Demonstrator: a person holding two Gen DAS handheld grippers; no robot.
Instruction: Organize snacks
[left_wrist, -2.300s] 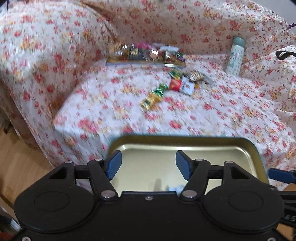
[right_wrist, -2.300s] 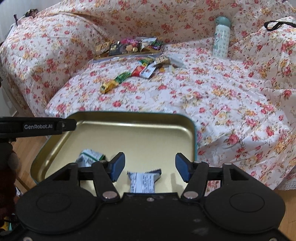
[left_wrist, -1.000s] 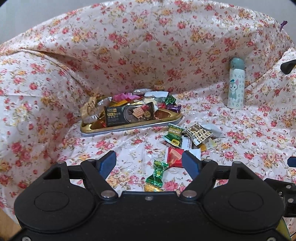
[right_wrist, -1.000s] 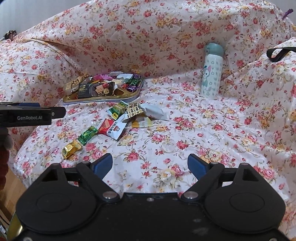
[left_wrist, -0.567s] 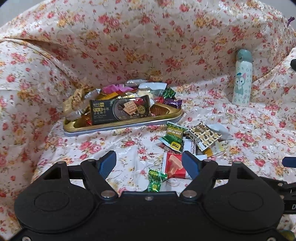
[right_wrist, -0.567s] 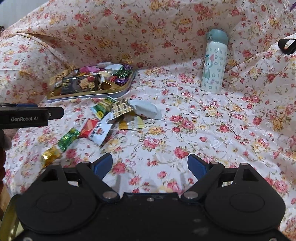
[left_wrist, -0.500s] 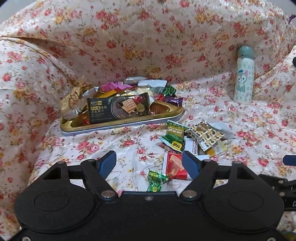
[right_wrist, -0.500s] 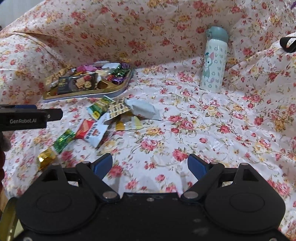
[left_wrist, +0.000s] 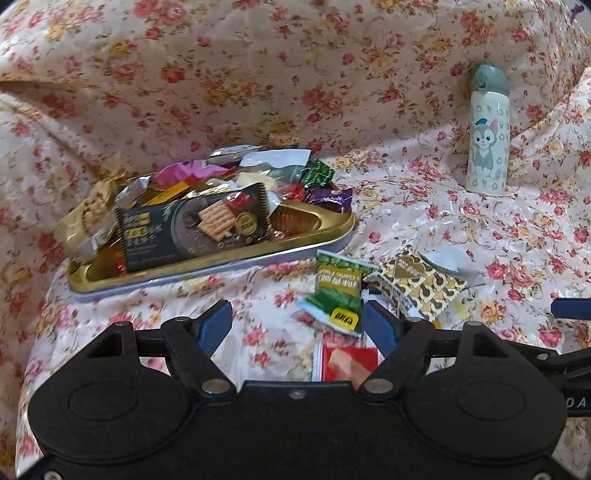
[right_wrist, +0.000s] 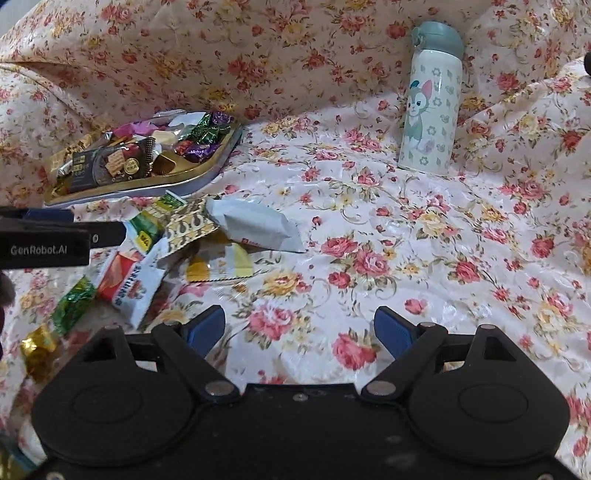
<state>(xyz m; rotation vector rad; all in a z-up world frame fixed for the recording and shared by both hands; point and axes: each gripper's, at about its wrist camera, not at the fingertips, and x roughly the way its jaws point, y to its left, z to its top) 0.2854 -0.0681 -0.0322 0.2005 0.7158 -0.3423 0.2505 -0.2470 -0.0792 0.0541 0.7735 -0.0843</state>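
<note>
Left wrist view: the left gripper (left_wrist: 297, 323) hangs over the floral sofa cover (left_wrist: 480, 236) with its blue fingers spread apart and nothing between them. Just beyond its right finger lies a green packet (left_wrist: 334, 295) with a yellow label; the lettering is not legible. Touching it on the right is a gold-and-brown patterned packet (left_wrist: 421, 282) bearing a heart emblem. A red packet (left_wrist: 347, 363) lies close under the gripper body. Farther left, a gold tray (left_wrist: 314, 236) holds a heap of snacks, with a dark cracker pack (left_wrist: 195, 225) at the front. A cat-print bottle (left_wrist: 487, 133) stands upright at far right.

Right wrist view: the right gripper (right_wrist: 299, 330) is likewise spread wide and empty, above bare cover. At the left edge the other tool reads "GenRobot.AI". The loose snacks lie near left: a white packet (right_wrist: 256, 225), a yellow-and-white wrapper (right_wrist: 221, 267), a red-and-white packet (right_wrist: 127, 284), a green foil candy (right_wrist: 72, 304) and a gold foil candy (right_wrist: 37, 349). The tray sits at far left.
</note>
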